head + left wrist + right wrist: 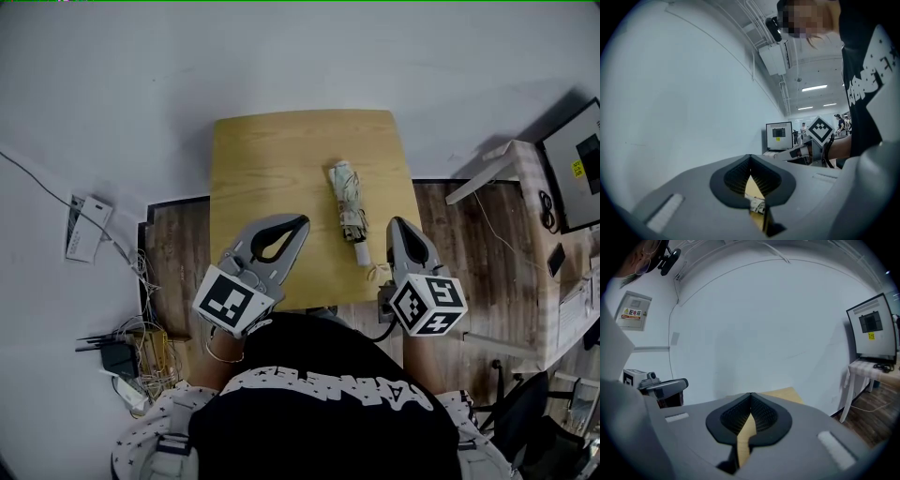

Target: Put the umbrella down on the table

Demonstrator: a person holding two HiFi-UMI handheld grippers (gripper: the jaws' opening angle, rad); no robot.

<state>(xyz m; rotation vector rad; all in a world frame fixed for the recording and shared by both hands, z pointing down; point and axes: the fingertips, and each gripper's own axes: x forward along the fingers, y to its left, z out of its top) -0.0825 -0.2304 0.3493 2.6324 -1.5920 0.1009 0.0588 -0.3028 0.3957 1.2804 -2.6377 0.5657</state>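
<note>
A folded, patterned umbrella [348, 209] lies flat on the small wooden table [272, 159], its white handle end [361, 253] toward the near edge. Left of the umbrella, my left gripper [301, 224] hovers over the table's near part, shut and empty. To the umbrella's right, my right gripper [397, 224] is also shut and empty, apart from it. In the left gripper view the jaws [750, 157] meet, with a bit of umbrella [757, 205] showing through the gap below. In the right gripper view the jaws [751, 395] are shut with only table [746, 434] behind.
A monitor [574, 165] on a white side table [502, 164] stands at the right. Cables and a power strip [139, 361] lie on the floor at the left, with a white device [84, 228] above them. The person's black-shirted torso [323, 412] fills the bottom.
</note>
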